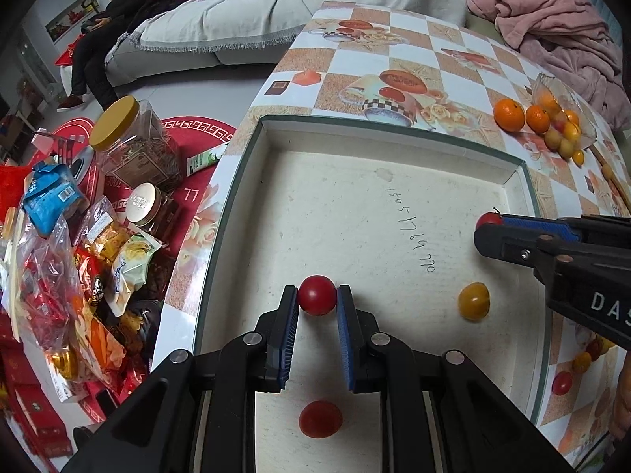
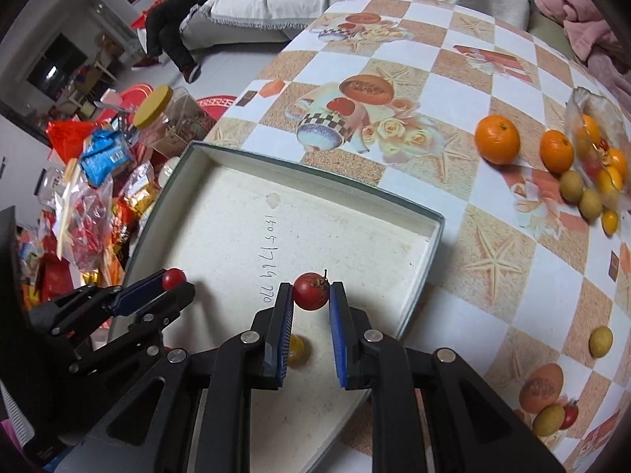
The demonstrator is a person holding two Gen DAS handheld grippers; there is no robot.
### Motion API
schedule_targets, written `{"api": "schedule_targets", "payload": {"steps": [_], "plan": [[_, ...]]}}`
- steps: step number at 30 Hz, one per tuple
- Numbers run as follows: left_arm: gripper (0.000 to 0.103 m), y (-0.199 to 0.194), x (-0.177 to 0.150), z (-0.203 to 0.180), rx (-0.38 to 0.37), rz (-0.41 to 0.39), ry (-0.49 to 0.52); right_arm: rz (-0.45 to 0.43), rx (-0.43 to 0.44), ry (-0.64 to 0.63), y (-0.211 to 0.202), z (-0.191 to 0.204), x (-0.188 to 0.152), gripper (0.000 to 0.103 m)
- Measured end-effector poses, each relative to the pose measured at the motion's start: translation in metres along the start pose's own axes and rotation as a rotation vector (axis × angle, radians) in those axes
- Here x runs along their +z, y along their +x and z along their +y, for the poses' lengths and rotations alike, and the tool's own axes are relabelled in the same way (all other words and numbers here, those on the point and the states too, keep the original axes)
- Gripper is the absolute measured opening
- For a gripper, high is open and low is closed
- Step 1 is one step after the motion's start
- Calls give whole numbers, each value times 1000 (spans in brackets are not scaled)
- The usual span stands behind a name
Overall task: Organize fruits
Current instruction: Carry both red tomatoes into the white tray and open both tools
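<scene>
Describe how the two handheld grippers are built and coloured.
Both the left gripper and right gripper are matte black linkage frames with silver pivot pins. Their fingers carry blue ribbed pads. White lettering "DAS" marks the right one's body. No cables or sleeves visible.

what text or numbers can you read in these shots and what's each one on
"DAS", cut off by the frame edge: white letters on the black right gripper body.
Handwritten digits on the floor of the white shallow cardboard box: roughly "15051764770", uncertain.
Round cream jar lid and blue snack packet: print too blurred.
</scene>
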State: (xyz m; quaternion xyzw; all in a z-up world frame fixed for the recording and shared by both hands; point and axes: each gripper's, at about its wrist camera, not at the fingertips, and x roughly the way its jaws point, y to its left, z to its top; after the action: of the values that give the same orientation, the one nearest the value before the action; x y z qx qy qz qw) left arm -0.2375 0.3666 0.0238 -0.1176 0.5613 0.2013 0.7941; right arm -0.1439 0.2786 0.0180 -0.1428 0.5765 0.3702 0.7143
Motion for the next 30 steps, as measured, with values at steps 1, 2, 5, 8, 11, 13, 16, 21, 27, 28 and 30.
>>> {"api": "schedule_targets", "payload": {"steps": [1, 2, 5, 8, 11, 13, 16, 21, 27, 28, 30], "plan": [[21, 0, -1, -1, 6, -3, 6, 5, -7, -5, 2, 1, 0, 20], [21, 1, -1, -1, 9, -2, 12, 11, -16, -9, 5, 1, 0, 21], [21, 3, -4, -2, 23, 6, 28, 24, -34, -11, 9, 1, 0, 21], [22, 5, -5, -2, 37, 15, 36, 39, -49, -7, 14, -1, 0, 21], [22, 6, -6, -1, 35, 16, 39, 51, -48, -6, 16, -3, 0, 24], [22, 6, -7, -2, 39, 12, 48, 52, -51, -13, 16, -2, 1, 34], [73, 3, -7, -2, 61, 0, 48, 39, -39, -15, 12, 0, 1, 54], [80, -8, -8, -4, 70, -44, 59, 1, -36, -25, -1, 6, 3, 82], [80, -19, -7, -11, 61, -56, 72, -16, -55, -7, -18, 2, 4, 83], [80, -21, -7, -14, 60, -59, 76, -17, -71, -9, -20, 1, 4, 84], [80, -25, -8, -18, 60, -64, 83, -25, -89, -10, -27, -1, 2, 85]]}}
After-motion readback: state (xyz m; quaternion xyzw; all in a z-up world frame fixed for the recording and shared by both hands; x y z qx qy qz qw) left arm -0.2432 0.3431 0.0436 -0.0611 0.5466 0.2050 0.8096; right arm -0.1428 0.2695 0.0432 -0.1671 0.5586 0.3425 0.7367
